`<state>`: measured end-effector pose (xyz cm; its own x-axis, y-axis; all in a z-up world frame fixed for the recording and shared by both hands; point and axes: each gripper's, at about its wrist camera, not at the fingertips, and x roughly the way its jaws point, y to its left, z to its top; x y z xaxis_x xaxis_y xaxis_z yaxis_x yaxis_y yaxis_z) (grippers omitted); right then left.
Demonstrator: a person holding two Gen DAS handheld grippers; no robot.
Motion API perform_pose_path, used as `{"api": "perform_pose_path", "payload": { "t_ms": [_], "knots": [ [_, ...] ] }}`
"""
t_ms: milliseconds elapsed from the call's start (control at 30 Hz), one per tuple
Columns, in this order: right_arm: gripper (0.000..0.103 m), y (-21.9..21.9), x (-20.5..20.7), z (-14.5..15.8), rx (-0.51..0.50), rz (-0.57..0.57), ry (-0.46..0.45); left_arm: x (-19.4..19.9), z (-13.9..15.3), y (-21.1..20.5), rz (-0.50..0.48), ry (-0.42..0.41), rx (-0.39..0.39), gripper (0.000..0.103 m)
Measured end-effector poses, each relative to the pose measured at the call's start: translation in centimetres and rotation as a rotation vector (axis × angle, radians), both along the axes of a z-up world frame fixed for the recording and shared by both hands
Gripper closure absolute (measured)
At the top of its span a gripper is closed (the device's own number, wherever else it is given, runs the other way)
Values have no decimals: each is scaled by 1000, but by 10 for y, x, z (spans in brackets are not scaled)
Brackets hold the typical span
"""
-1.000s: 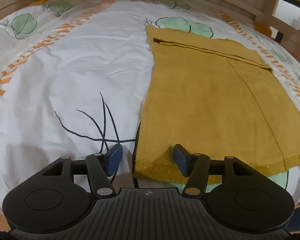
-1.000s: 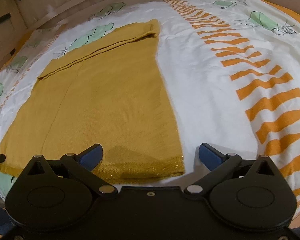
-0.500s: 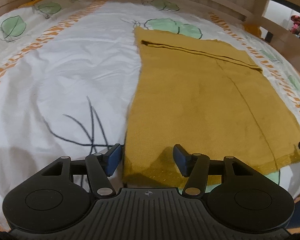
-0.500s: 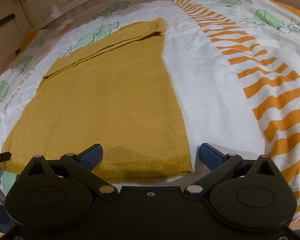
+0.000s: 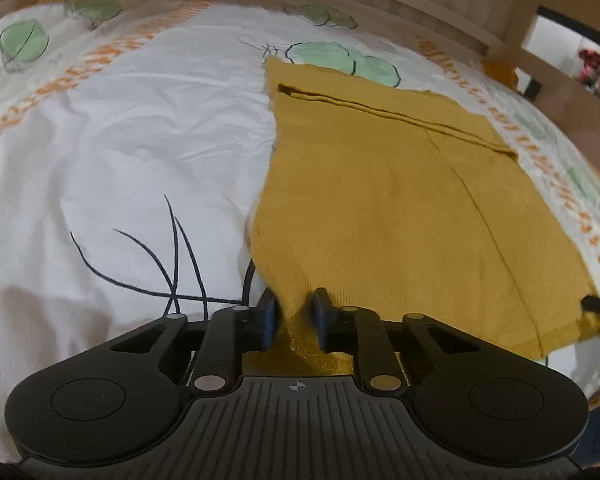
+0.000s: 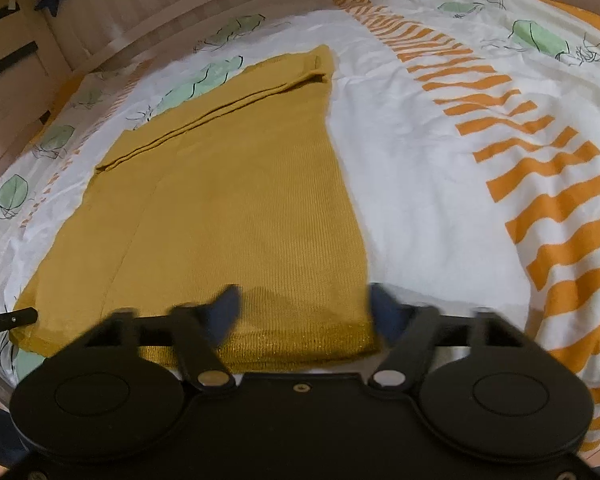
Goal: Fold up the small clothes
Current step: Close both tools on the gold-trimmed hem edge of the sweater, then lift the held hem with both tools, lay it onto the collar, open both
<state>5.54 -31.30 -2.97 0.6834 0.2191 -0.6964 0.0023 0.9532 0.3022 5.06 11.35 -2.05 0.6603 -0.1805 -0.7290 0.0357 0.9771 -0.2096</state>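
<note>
Moved: left gripper [image 5: 292, 316] closing, fingers pinching sweater [image 5: 380, 208] hem at 6 o'clock.
Right gripper [image 6: 304, 312]: closing, fingers apart, astride hem corner.
Progress: sweater flat on bed [image 5: 120, 160]; fold pending.

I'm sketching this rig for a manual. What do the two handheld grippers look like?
Both are matte black. The left gripper has a ribbed body with a small crosshair mark, two round discs, silver pivot pins and dark blue finger pads. The right gripper matches, but with a smooth body and small screws.
</note>
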Motion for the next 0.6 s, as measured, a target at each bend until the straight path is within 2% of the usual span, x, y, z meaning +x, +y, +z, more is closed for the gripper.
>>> {"api": "perform_pose_path", "payload": {
  "t_ms": [33,67,100,133,200,300,467,600],
  "knots": [
    [52,-1,0,0,17,9,-4,1,0,0,4,-1,-4,90],
    [75,-2,1,-1,45,23,-5,1,0,0,7,-2,-7,93],
    [84,-4,1,-2,97,40,-4,1,1,0,10,-6,-14,96],
    [84,-5,1,-3,125,41,-4,1,2,0,14,-10,-19,96],
    [85,-4,1,-1,112,35,-21,1,3,1,23,-22,-36,98],
    [86,-3,-1,7,134,40,-79,0,9,4,34,-60,-70,98],
    [86,-3,-2,20,161,16,-150,2,26,4,53,-123,-115,98],
    [86,-4,3,30,177,3,-171,12,42,5,66,-151,-155,98]
  ]
}}
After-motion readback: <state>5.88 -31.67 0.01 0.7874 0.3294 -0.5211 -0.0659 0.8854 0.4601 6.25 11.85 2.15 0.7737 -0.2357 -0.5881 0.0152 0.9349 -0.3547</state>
